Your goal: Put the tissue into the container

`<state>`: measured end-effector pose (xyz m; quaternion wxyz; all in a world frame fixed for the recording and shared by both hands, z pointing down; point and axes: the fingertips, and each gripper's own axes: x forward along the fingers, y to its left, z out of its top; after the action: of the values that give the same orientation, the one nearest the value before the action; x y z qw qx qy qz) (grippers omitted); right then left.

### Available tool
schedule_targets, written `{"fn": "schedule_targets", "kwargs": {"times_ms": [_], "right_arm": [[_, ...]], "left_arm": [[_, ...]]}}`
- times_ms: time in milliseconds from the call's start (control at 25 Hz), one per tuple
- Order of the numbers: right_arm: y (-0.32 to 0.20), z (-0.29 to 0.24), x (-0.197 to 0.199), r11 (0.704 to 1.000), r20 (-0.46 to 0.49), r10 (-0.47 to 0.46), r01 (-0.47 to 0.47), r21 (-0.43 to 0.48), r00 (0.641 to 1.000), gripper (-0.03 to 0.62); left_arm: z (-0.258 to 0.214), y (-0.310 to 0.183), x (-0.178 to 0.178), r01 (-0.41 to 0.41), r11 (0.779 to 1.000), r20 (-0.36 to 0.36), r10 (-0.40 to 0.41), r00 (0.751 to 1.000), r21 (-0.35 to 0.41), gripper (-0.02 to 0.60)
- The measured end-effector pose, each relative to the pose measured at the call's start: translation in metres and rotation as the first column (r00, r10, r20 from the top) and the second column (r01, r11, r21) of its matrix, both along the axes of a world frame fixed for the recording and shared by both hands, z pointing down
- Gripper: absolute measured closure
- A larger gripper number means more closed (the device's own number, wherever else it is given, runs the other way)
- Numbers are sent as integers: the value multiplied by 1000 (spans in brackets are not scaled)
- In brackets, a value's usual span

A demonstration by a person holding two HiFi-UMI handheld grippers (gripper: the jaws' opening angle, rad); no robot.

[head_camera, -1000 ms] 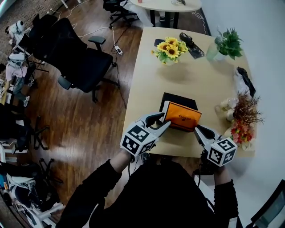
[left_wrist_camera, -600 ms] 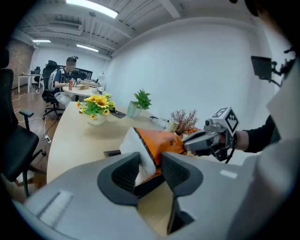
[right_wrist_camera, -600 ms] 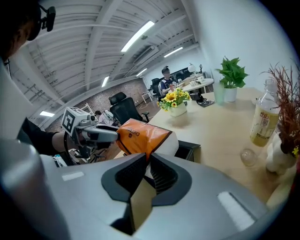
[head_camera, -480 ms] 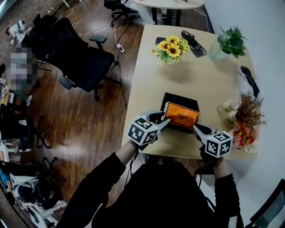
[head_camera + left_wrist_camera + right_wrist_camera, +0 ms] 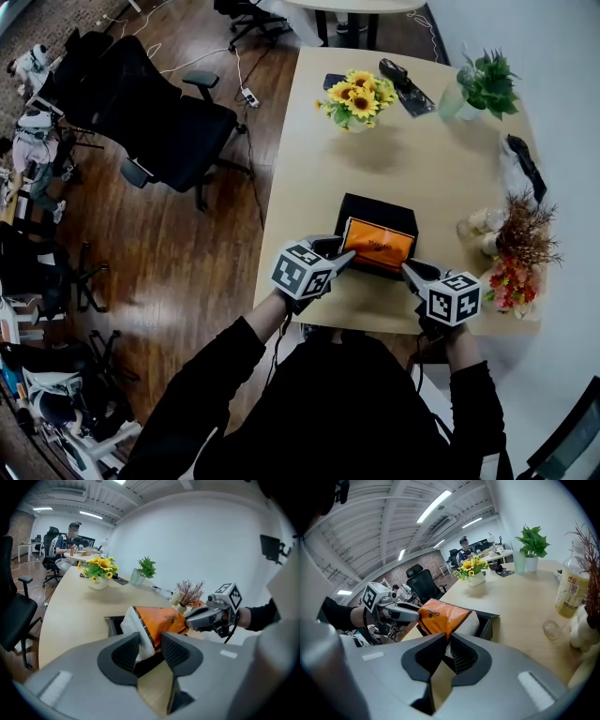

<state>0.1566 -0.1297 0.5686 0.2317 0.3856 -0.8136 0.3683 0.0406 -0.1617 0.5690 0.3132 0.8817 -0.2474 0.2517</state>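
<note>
Gripping orange, white-ended tissue pack (image 5: 378, 244): left claw (image 5: 342, 255), right claw (image 5: 409, 270) clamped; at black container (image 5: 375, 206).

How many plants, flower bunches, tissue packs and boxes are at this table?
Yellow sunflower bunch in a vase: 1
Green leafy potted plant: 1
Dried brown-and-red flower bunch: 1
Orange plastic tissue pack: 1
Black rectangular container: 1
Total: 5

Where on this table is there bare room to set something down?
The widest bare patch lies between the sunflowers and the black container. A clear strip runs down the table's left edge beside the container. The right edge is crowded: green plant, bottle, dried flowers.
</note>
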Motion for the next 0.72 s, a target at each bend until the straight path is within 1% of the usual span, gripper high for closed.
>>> {"fn": "schedule_targets", "kwargs": {"times_ms": [120, 400, 720], "right_arm": [[0, 3, 0, 1000, -10, -4, 4, -8, 1000, 560], [1, 13, -3, 999, -38, -21, 20, -28, 999, 560], [1, 24, 2, 998, -76, -36, 32, -58, 996, 560]], "left_arm": [[5, 0, 0, -7, 1000, 17, 8, 1000, -15, 456], [15, 1, -3, -22, 999, 86, 24, 996, -27, 457], [25, 0, 4, -80, 995, 179, 89, 980, -58, 457]]}}
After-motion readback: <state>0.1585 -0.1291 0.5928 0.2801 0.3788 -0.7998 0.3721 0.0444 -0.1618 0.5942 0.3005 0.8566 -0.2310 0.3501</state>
